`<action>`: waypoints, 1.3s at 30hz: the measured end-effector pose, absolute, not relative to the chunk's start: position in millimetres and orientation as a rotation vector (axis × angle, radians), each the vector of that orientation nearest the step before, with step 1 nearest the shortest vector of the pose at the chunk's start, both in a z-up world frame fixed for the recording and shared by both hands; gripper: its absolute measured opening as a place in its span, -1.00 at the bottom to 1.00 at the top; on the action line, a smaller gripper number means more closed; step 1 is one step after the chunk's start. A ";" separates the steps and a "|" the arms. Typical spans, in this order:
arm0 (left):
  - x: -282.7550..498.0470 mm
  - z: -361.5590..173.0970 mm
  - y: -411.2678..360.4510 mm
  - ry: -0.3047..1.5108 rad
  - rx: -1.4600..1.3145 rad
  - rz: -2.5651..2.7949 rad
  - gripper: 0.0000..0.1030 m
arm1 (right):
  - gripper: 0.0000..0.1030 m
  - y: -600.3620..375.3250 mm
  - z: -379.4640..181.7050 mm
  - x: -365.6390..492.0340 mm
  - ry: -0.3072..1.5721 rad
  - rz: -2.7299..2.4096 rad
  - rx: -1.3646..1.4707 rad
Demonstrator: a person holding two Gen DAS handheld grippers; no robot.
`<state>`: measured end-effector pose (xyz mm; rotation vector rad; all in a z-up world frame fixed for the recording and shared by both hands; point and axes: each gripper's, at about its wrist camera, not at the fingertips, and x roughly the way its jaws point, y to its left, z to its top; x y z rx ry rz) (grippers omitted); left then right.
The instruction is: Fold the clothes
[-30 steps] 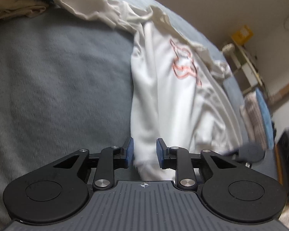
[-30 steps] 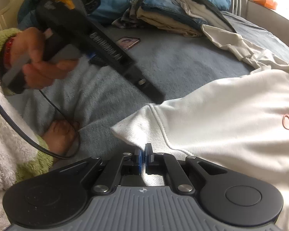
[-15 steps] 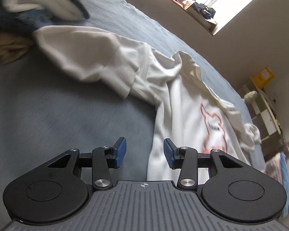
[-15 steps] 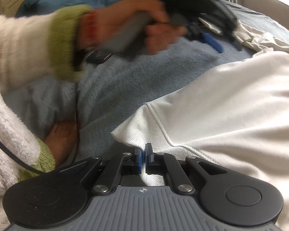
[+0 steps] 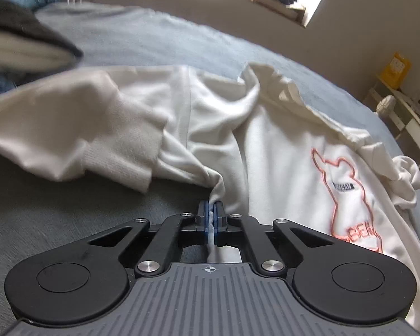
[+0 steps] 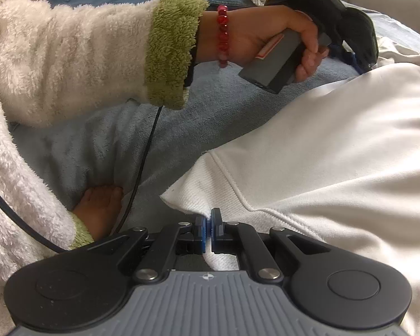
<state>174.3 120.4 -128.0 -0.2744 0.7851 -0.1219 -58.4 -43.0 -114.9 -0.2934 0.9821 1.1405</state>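
Note:
A white sweatshirt (image 5: 280, 151) with an orange outline print lies spread on a grey-blue bed. My left gripper (image 5: 210, 210) is shut on a pinch of its side edge, below the sleeve (image 5: 78, 128) that stretches off to the left. In the right wrist view the same sweatshirt (image 6: 336, 145) fills the right half, and my right gripper (image 6: 208, 225) is shut on the ribbed hem corner (image 6: 190, 193). The left gripper's body (image 6: 322, 8) shows there at top right, held by a hand (image 6: 266, 39); its fingertips are hidden behind the sweatshirt.
A pile of other clothes (image 5: 22, 42) sits at the far left of the bed (image 5: 154, 36). A windowsill and shelving (image 5: 400, 106) stand beyond the bed. A fluffy sleeve (image 6: 84, 58), a cable (image 6: 145, 151) and a bare foot (image 6: 100, 204) lie left of my right gripper.
My left gripper moved up along the sweatshirt's side toward the sleeve, then went from open to shut on the fabric. The right gripper kept its hold on the hem.

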 end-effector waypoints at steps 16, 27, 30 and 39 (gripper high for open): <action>179.9 -131.9 128.7 0.652 0.043 0.007 -0.95 | -0.94 -18.2 -124.3 -34.2 1.027 1.157 -0.264; 132.3 -102.0 141.5 0.621 0.003 -0.031 -0.40 | -0.36 -48.8 -123.4 -13.4 1.146 1.074 -0.011; 112.7 -90.2 135.9 0.607 -0.023 -0.050 -0.39 | -0.18 -70.2 -106.8 -17.0 1.085 1.054 0.033; 75.5 -86.7 53.6 0.669 -0.030 -0.345 -0.32 | 0.07 -219.6 -64.3 40.7 0.944 0.695 0.373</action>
